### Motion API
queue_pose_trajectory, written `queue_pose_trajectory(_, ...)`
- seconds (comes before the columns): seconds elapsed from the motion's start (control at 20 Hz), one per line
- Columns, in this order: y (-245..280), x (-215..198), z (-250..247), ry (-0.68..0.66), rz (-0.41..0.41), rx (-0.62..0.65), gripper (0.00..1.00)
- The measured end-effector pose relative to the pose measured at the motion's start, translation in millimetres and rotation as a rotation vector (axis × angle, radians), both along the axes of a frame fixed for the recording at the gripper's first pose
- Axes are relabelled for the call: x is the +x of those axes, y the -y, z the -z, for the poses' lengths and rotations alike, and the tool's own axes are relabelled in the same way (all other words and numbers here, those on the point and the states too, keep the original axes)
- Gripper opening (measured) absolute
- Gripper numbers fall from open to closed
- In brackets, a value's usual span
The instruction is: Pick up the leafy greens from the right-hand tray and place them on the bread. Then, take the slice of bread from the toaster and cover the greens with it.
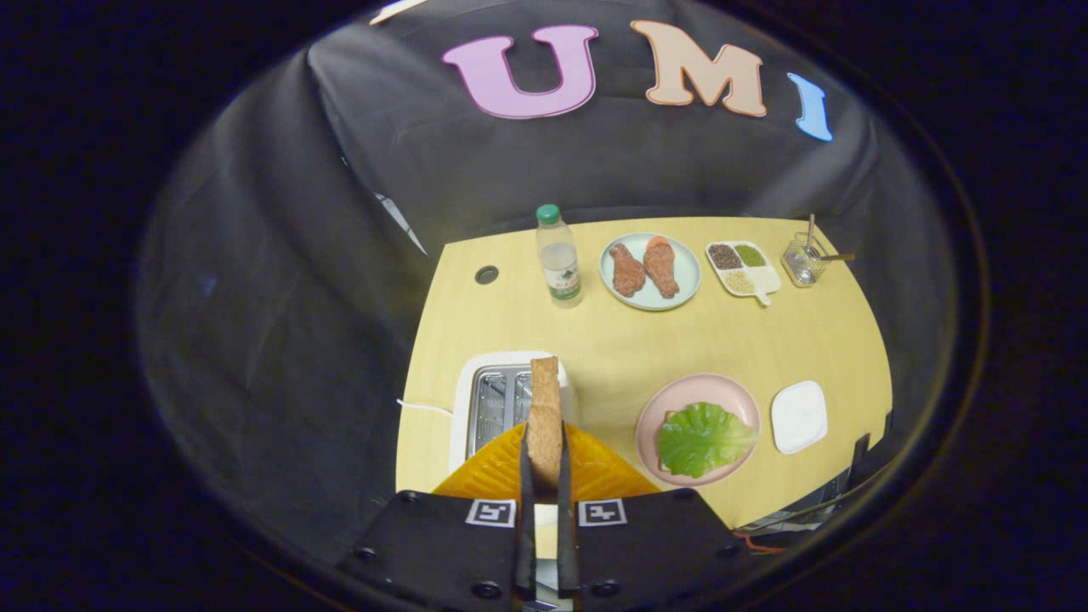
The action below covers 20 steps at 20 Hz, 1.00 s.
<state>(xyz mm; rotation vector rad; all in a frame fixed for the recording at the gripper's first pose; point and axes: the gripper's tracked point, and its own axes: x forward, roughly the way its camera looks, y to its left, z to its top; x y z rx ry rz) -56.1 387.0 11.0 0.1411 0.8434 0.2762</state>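
Your fingers are clamped on a slice of bread, one finger pressing each flat face, the slice standing on edge and sticking out past the tips. Directly under and beyond the held slice sits the toaster, white-bodied, its metal slots open to view on the left of the slice; a white cord trails from its left side across the tabletop. Off to the right of your fingers, near them, a pink plate carries the leafy greens, lying on a second slice whose corner just peeks out at the leaf's left edge. Just right of that plate sits a small white tray. Well beyond the fingers, along the far side of the tabletop: a water bottle with a green cap, a pale plate with two drumsticks side by side, a divided dish of grains, and a clear jar with sticks leaning in it.
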Motion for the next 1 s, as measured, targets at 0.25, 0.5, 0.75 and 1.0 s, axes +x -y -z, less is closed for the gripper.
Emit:
queue_pose_trajectory(0.25,50.5,16.1,2.1,0.002,0.073,0.004,0.13)
queue_pose_trajectory(0.5,104.6,28.9,53.2,-0.077,0.142,-0.04,0.13)
queue_pose_trajectory(0.75,125.4,42.4,107.5,-0.153,0.159,-0.041,0.13)
queue_pose_trajectory(1.0,125.9,56.0,142.7,-0.164,0.183,0.105,0.13)
